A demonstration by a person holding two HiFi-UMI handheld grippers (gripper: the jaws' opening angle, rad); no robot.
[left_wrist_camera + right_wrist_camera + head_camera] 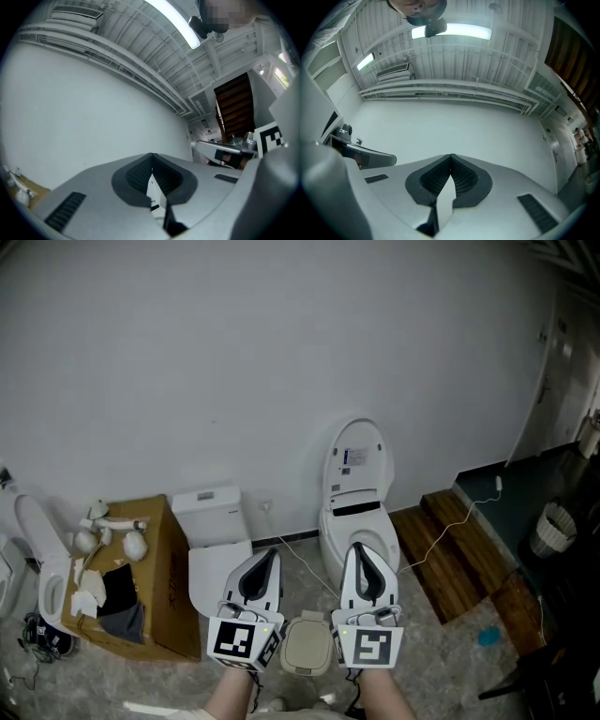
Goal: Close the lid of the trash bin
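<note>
In the head view a small beige trash bin (306, 647) stands on the floor close to my feet, between the two grippers; from above its lid looks flat over the bin. My left gripper (265, 559) and right gripper (361, 555) are held side by side above it, both shut with nothing between the fingers. Both point slightly upward at the white wall. The left gripper view shows its jaws (151, 157) pressed together against wall and ceiling, with the right gripper at its right edge. The right gripper view shows its shut jaws (451, 157) likewise. The bin appears in neither gripper view.
A white toilet (357, 517) with its seat cover raised stands ahead, and another toilet (214, 538) with a tank is to its left. A cardboard box (142, 589) of parts sits at left, wooden steps (453, 554) at right, and a white cable (441, 531) crosses them.
</note>
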